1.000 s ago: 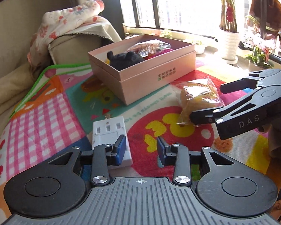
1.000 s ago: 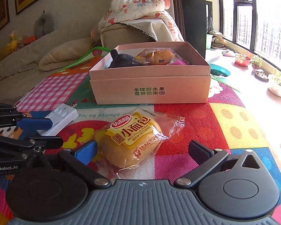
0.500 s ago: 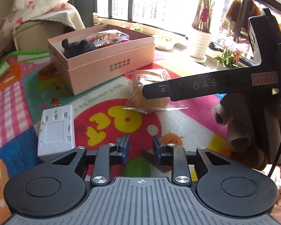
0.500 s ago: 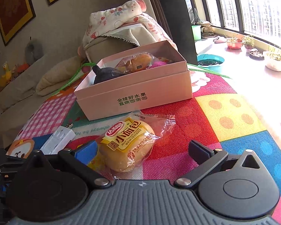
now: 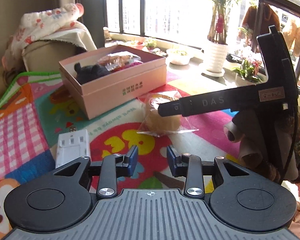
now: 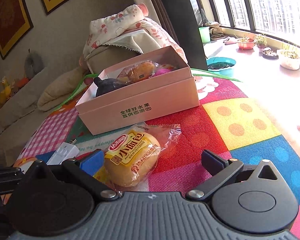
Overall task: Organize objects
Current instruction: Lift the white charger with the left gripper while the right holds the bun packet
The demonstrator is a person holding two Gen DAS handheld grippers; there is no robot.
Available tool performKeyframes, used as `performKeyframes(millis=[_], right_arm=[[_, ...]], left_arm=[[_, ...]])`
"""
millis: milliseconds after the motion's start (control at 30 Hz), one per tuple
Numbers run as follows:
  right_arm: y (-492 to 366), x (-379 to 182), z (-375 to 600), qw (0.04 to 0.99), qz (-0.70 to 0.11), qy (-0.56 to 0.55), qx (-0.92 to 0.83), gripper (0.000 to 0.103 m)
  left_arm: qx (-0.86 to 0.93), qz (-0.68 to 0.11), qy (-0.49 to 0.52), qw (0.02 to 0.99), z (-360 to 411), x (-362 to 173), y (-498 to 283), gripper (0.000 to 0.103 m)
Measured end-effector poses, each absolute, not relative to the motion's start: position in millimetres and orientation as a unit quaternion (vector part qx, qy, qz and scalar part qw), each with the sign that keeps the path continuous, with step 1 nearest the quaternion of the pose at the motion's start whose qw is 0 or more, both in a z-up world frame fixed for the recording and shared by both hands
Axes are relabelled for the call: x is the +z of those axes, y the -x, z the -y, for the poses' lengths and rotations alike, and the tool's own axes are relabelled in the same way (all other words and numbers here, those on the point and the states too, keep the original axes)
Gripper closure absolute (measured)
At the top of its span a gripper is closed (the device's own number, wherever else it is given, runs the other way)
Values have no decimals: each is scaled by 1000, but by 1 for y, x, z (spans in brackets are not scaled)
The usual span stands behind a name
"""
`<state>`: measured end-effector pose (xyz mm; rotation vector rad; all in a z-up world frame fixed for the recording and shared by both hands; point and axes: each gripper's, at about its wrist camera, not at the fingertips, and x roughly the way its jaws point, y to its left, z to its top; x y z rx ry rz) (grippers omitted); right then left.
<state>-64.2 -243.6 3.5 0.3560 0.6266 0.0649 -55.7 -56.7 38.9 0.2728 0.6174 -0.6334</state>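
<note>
Bright daylight through black-framed windows [image 6: 266, 6] — glare on the sill. Potted plants along the sill [image 5: 216, 58], teal basin [image 6: 221, 65] below. Beige sofa [image 6: 20, 102] against a grey wall [image 6: 70, 26], gold-framed pictures [image 6: 8, 14] above. Floral blanket [image 6: 118, 26] over the sofa arm — colourful patchwork play mat [image 6: 240, 124] underfoot.

Bread pack [image 6: 132, 158] before box [image 6: 142, 104]; charger [image 5: 73, 150] left.
</note>
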Motion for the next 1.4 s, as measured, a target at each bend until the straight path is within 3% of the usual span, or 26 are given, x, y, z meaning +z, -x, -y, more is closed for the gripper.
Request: performKeyframes(millis=[100, 333, 967, 1033, 1200, 1400], right_arm=[[64, 3, 245, 934, -306, -179, 32, 0], [64, 3, 245, 934, -303, -184, 33, 0], [64, 3, 244, 934, -306, -180, 34, 0], [64, 3, 244, 934, -306, -180, 34, 0], [65, 3, 244, 934, -307, -179, 34, 0], [64, 3, 243, 934, -308, -176, 34, 0]], left_arm=[[-227, -267, -146, 925, 46, 46, 44, 67], [-166, -295, -146, 930, 29, 27, 17, 66], [-179, -380, 71, 905, -28, 24, -21, 62], [-180, -392, 112, 895, -39, 17, -26, 57], [-213, -399, 195, 870, -55, 12, -29, 59], [-222, -384, 75, 893, -12, 18, -13, 58]])
